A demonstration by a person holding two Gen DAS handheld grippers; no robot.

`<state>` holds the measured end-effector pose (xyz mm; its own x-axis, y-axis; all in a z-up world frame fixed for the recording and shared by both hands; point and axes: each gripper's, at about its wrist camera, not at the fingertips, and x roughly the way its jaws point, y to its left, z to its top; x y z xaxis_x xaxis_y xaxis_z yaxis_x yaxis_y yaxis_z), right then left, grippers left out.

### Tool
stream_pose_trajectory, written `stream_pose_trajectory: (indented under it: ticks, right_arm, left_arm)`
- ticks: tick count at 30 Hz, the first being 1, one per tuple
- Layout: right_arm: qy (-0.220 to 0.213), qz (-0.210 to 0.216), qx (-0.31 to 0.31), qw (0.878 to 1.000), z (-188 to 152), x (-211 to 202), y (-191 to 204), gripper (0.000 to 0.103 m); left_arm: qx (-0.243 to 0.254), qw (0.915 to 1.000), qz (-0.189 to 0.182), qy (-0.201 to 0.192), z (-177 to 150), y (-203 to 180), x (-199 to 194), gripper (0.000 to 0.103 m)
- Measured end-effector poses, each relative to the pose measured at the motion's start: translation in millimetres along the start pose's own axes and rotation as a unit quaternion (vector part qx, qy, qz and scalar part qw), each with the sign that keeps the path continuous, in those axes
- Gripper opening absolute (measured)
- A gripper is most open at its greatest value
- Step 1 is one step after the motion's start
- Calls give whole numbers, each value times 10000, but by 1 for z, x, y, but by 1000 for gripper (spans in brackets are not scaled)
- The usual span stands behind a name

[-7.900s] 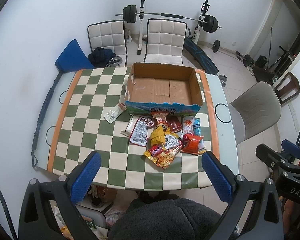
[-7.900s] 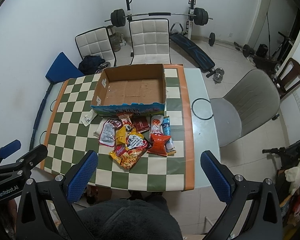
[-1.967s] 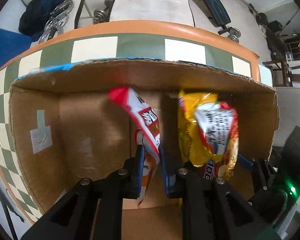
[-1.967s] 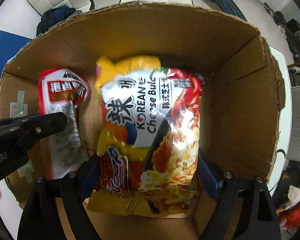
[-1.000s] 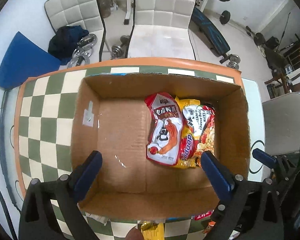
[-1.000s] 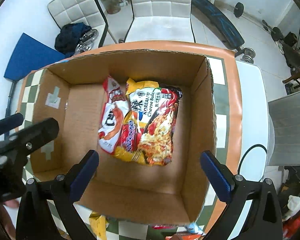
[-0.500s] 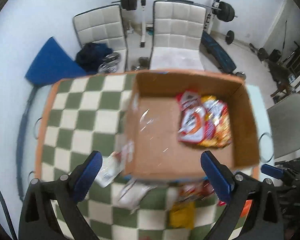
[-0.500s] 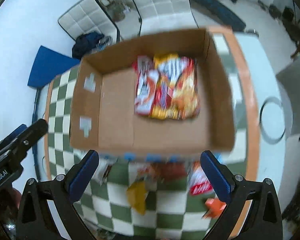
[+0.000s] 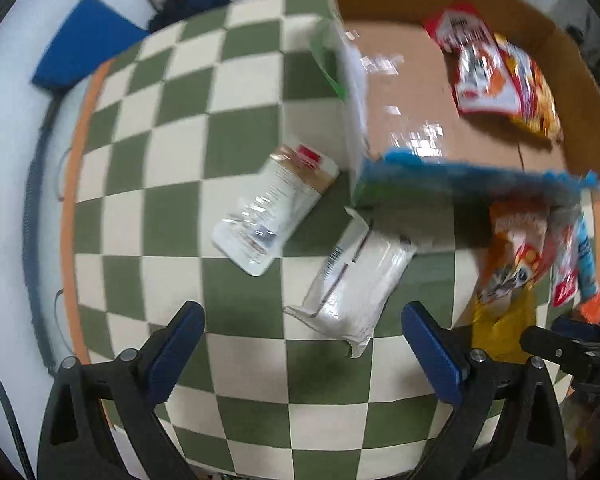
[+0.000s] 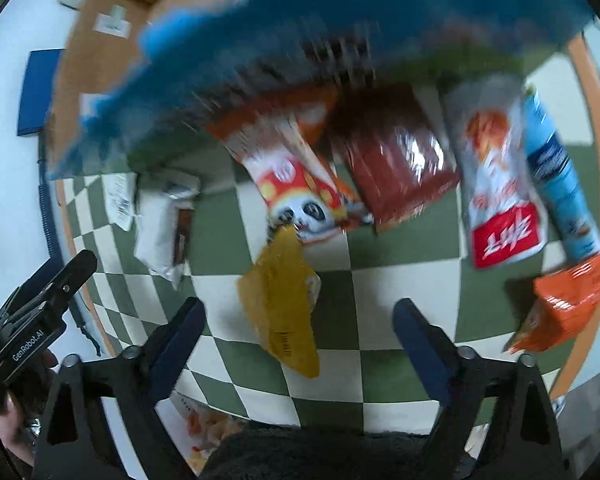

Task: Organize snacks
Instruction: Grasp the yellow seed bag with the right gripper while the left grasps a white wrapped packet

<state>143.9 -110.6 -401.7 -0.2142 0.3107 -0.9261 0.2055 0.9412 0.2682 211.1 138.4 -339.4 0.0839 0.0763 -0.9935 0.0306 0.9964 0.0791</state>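
Item: white sealed packet (image 9: 350,288), flat on the checked table (image 9: 172,152) just in front of the cardboard box (image 9: 420,80), between your left gripper (image 9: 302,344) fingers' line. Likely light, soft, slick film; take it across the middle or by the crimped end. Your right gripper (image 10: 298,340) hovers over the yellow packet (image 10: 284,304). Both tools spread wide, holding nothing

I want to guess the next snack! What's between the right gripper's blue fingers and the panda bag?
The yellow packet lies there, its top touching the panda bag, its lower end near the open right gripper. The right wrist view shows it.
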Motion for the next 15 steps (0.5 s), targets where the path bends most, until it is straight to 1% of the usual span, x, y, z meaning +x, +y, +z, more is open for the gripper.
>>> stream_pose_trajectory:
  ticks: [3,7,9,11,15]
  right_arm:
    - [150,193,128,9996,-3,17,-4,90]
    - [224,254,117,9994,-2,32,2,89]
    - [284,285,122,9991,-3,40,5,86]
    - [326,289,91,9990,-3,46,8,81]
    - [427,320,64,9986,-4,55,15,75]
  left_arm:
    - [326,9993,-30,156,3,-13,17,101]
    - [666,9970,-65,390,9,-27,39,101]
    - [827,9954,-84,480,11,-35,49,101]
    - [935,9942,-48,523,12,-41,54,101]
    - [1069,9924,-65,602,11,-51,63,101]
